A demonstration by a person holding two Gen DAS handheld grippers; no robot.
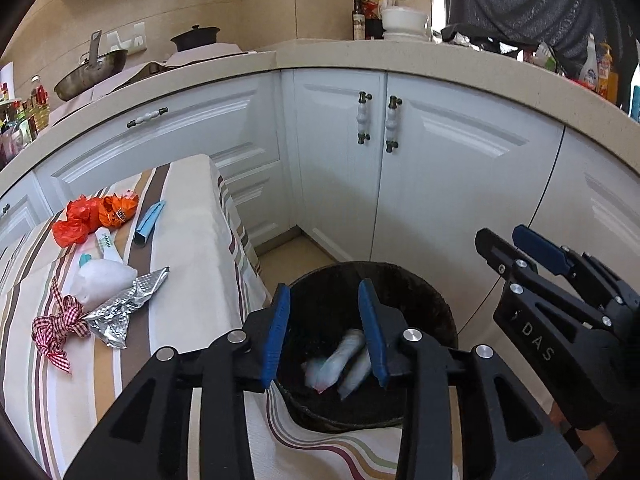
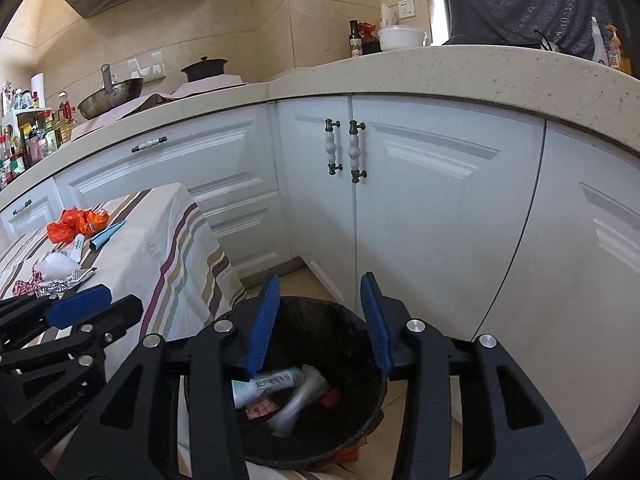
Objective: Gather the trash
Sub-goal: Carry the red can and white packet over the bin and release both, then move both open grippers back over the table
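Observation:
A black trash bin (image 1: 420,292) stands on the floor beside the table; it shows in the right wrist view (image 2: 344,320) too. Inside lie white tubes and wrappers (image 1: 340,360) (image 2: 280,392), blurred in the left wrist view. My left gripper (image 1: 326,324) is open and empty above the bin. My right gripper (image 2: 320,320) is open and empty above the bin, and shows at the right of the left wrist view (image 1: 508,246). On the striped table lie an orange bag (image 1: 96,212), a blue wrapper (image 1: 150,222), a white tube (image 1: 107,244), a white wad (image 1: 102,282), crumpled foil (image 1: 124,308) and a checked ribbon (image 1: 56,330).
White kitchen cabinets (image 1: 440,168) stand right behind the bin. The beige counter (image 1: 360,56) carries a wok (image 1: 90,72), a black pot (image 1: 196,36), bottles and a white bowl (image 1: 402,20). The table edge (image 1: 240,248) is left of the bin.

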